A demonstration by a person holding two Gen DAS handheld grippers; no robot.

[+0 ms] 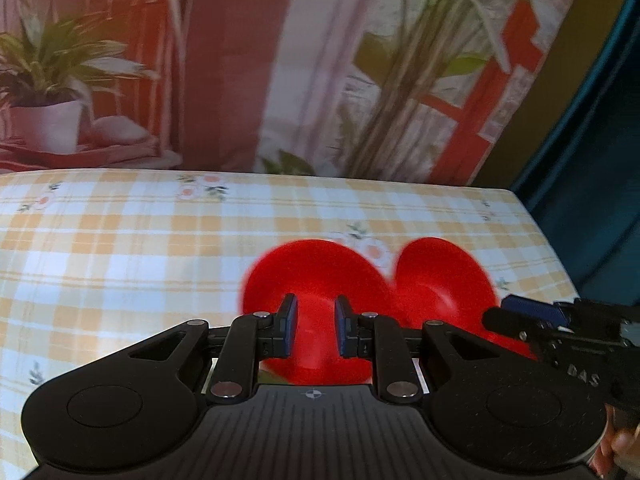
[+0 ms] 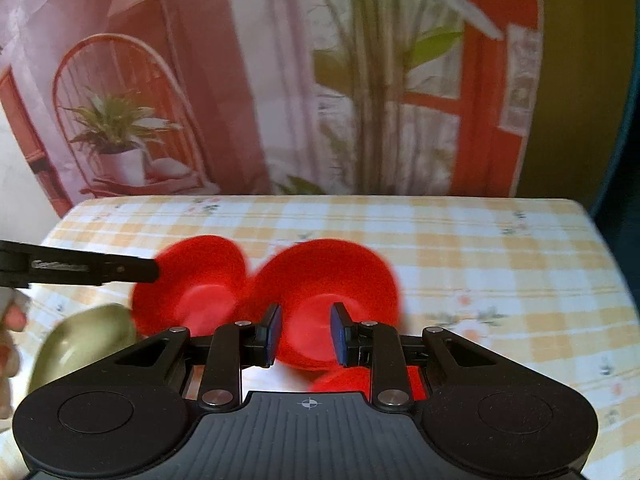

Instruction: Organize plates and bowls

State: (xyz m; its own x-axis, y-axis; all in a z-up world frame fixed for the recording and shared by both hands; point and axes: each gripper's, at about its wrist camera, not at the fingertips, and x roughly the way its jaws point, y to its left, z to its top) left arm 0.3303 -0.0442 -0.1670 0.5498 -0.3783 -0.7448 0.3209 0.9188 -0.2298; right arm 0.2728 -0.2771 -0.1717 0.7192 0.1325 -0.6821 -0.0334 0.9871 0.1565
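Note:
Two red bowls lie side by side on the checked tablecloth. In the left wrist view the left red bowl (image 1: 316, 280) sits right in front of my left gripper (image 1: 313, 326), whose jaws stand open over its near rim. The right red bowl (image 1: 444, 276) lies beside it. In the right wrist view my right gripper (image 2: 305, 334) is open over the near rim of the right red bowl (image 2: 324, 276); the left bowl (image 2: 200, 276) is to its left. Both bowls are blurred. Neither gripper holds anything.
An olive green bowl (image 2: 84, 340) lies at the near left. Another red dish (image 2: 344, 380) shows under my right gripper. The other gripper shows in each view, the right one (image 1: 560, 328) and the left one (image 2: 80, 268). The table (image 2: 500, 260) ends at a printed backdrop (image 2: 280, 80).

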